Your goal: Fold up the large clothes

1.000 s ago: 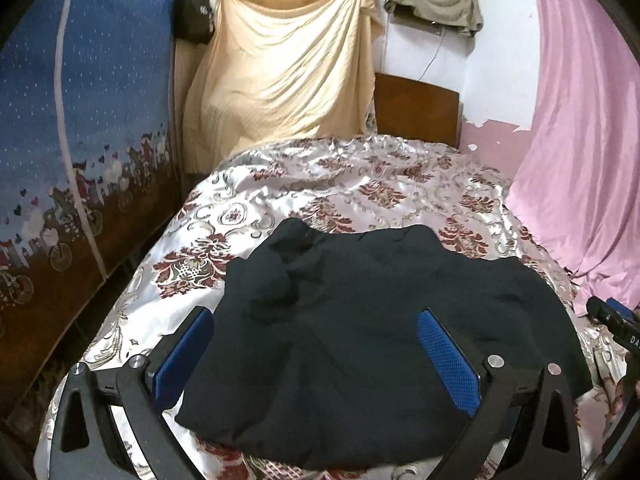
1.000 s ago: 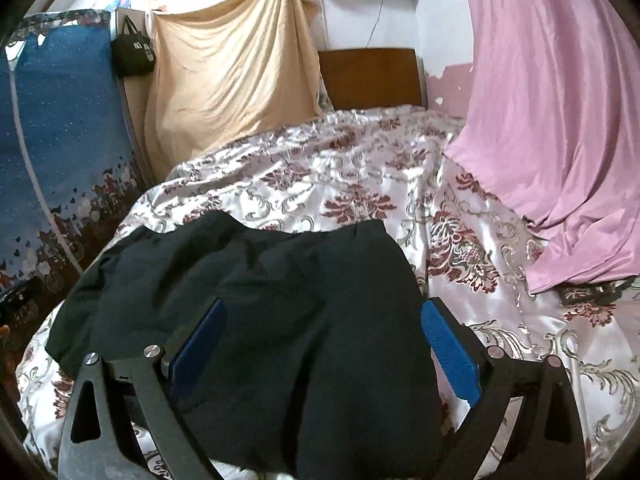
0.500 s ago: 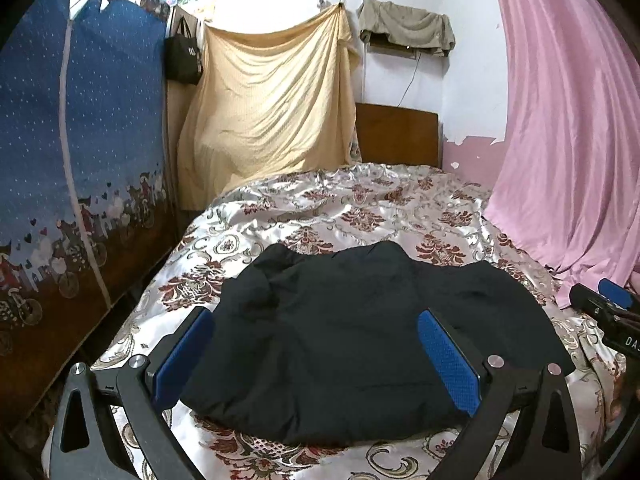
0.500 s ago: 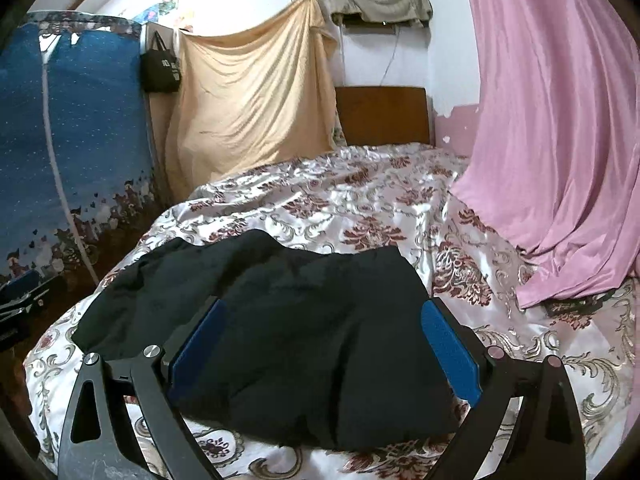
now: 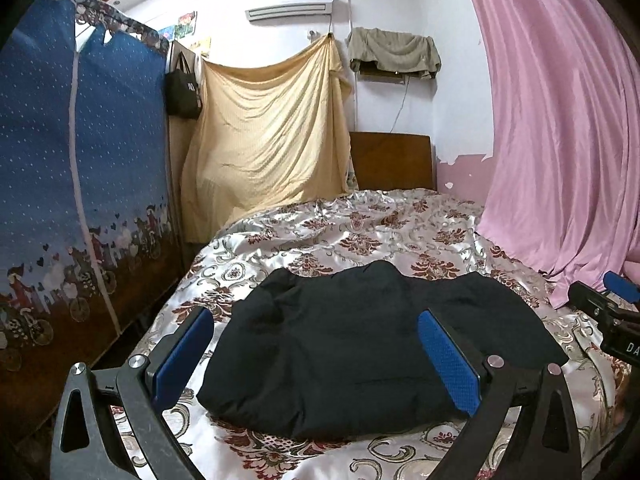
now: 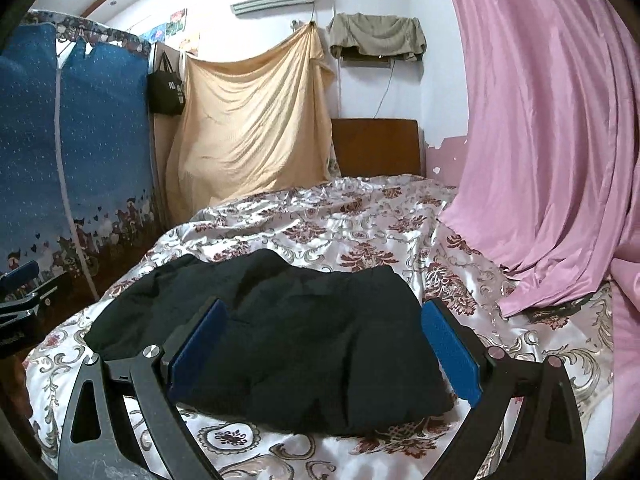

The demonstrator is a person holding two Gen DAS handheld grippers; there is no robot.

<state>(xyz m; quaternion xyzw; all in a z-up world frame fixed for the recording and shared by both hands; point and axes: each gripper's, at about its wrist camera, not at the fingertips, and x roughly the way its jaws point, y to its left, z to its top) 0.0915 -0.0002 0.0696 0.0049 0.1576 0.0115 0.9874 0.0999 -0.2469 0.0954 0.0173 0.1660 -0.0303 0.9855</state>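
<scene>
Black garment, folded into a rumpled, roughly rectangular bundle, lies flat at the bed's near end.

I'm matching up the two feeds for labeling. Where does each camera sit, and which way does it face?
Left wrist: on the left hand-held gripper, facing up the bed over the black garment; its open fingers show, the right hand-held gripper at right edge.
Right wrist: on the right hand-held gripper, same heading; open fingers show, the other gripper at left edge.
Shared: garment, bed, pink curtain.
</scene>
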